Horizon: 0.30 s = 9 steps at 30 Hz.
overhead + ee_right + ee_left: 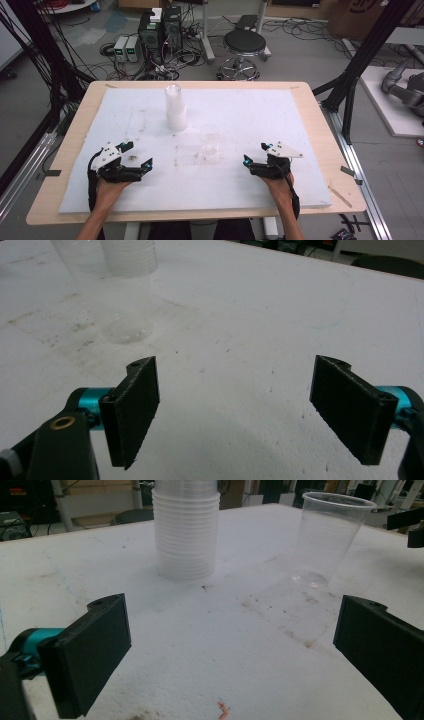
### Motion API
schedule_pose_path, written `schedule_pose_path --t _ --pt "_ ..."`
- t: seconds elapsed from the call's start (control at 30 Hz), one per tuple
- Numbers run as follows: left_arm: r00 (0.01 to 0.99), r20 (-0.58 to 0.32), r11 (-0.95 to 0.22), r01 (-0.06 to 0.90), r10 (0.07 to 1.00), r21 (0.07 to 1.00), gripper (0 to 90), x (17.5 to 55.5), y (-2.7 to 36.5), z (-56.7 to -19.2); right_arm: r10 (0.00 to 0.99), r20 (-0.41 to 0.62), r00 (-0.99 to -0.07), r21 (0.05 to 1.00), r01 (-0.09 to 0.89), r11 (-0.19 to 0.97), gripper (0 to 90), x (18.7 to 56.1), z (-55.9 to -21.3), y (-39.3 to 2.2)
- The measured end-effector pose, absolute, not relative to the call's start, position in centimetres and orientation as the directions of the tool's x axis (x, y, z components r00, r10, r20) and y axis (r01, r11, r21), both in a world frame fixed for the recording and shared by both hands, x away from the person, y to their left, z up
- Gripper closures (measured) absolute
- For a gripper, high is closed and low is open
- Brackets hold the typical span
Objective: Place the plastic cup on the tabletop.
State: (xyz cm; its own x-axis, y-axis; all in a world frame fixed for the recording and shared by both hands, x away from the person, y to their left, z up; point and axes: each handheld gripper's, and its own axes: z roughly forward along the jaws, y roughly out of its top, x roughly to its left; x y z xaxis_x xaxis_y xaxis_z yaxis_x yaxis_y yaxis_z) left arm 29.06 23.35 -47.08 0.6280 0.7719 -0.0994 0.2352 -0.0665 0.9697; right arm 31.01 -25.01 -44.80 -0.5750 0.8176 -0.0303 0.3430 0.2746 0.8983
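We hold both grippers' fingers [95, 650] spread and empty; next, probably, we close squarely around the single cup [330, 540], gently, beside the stack [186, 535].

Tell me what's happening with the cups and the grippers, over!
Left gripper open, empty. Right gripper open, empty. Cup stack upright on the white pad; single clear cup standing apart beside it. Nothing in the way.

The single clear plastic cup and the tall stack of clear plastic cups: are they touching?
Apart. In the left gripper view, the single clear plastic cup stands upright to the right of the stack of clear plastic cups, with bare white foam table cover plainly showing between them.
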Motion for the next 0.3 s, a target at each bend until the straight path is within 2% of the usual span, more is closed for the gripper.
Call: schedule_pose_path --t 0.3 --pt "0.629 -0.100 -0.061 0.230 0.771 0.971 1.8 29.01 23.42 -47.09 0.825 -0.013 -0.566 0.895 0.361 0.261 20.1 31.27 -45.32 -25.39"
